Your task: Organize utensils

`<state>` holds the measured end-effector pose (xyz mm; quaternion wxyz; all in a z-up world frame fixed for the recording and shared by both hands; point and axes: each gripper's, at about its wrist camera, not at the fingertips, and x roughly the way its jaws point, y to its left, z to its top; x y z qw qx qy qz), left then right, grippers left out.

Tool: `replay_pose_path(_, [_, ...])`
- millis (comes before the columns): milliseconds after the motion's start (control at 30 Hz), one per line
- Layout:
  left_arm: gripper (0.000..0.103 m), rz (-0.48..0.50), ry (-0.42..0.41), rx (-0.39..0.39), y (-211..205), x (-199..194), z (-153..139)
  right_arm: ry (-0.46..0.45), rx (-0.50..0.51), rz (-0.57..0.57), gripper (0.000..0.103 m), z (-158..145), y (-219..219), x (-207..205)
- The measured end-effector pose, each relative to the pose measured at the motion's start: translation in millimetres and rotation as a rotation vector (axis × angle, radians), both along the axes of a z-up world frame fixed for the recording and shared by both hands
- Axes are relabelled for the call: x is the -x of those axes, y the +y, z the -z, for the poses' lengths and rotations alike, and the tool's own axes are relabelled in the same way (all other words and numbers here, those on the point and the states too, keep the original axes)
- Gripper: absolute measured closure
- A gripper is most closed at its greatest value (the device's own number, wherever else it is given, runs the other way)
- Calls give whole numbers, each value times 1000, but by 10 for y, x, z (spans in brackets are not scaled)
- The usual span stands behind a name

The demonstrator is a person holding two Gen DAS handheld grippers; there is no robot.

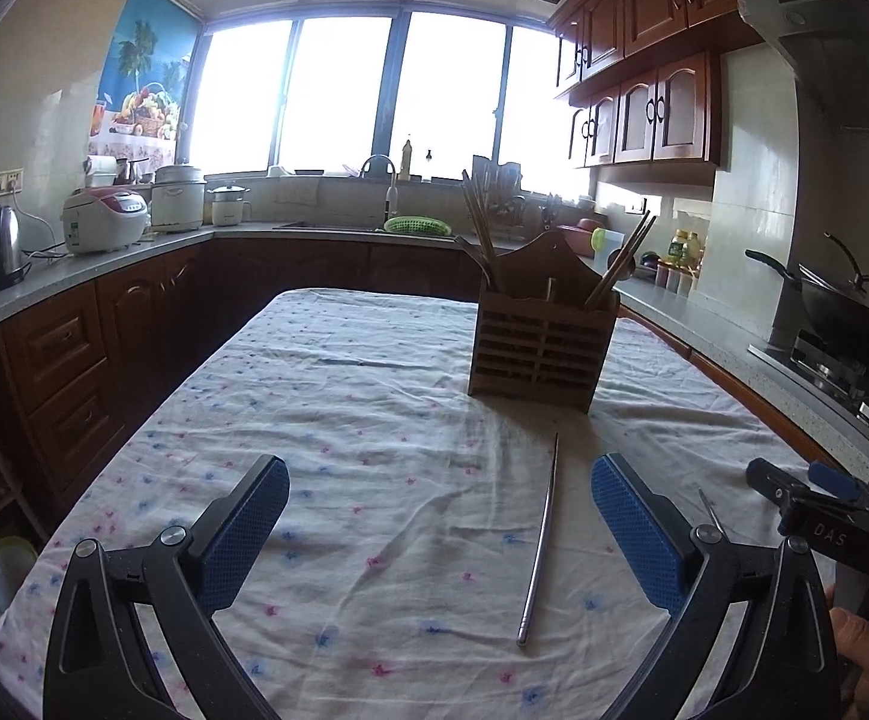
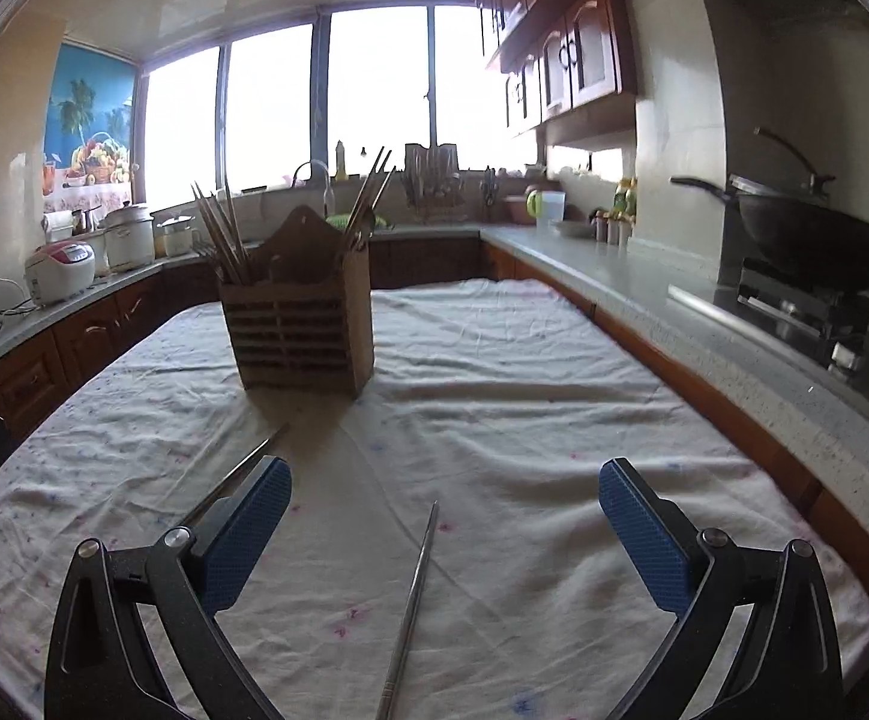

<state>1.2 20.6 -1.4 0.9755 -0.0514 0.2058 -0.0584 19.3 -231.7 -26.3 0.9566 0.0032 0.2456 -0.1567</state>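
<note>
Meanwhile, both wide open and empty over the cloth-covered counter [image 1: 374, 420]: left gripper [image 1: 439, 531] and right gripper [image 2: 445, 534], each framing a metal chopstick [image 1: 539, 540] [image 2: 413, 606] pointing lengthwise toward the wooden holder [image 1: 542, 342] beyond.

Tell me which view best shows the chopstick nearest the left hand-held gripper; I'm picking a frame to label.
The left wrist view: the metal chopstick lies full length on the tablecloth. In the right wrist view, only part of it shows, the rest being hidden behind the right hand-held gripper's left finger.
</note>
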Motion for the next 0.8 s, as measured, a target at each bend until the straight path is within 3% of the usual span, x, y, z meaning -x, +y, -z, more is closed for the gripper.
replay_pose_path(100, [1,-18,7,-17,8,-2,-16,10,-59,-12,0,42,-23,-42])
replay_pose_path(800, [1,-73,-79,-148,-110,98,47,-178,-44,-150,0,-159,231,260])
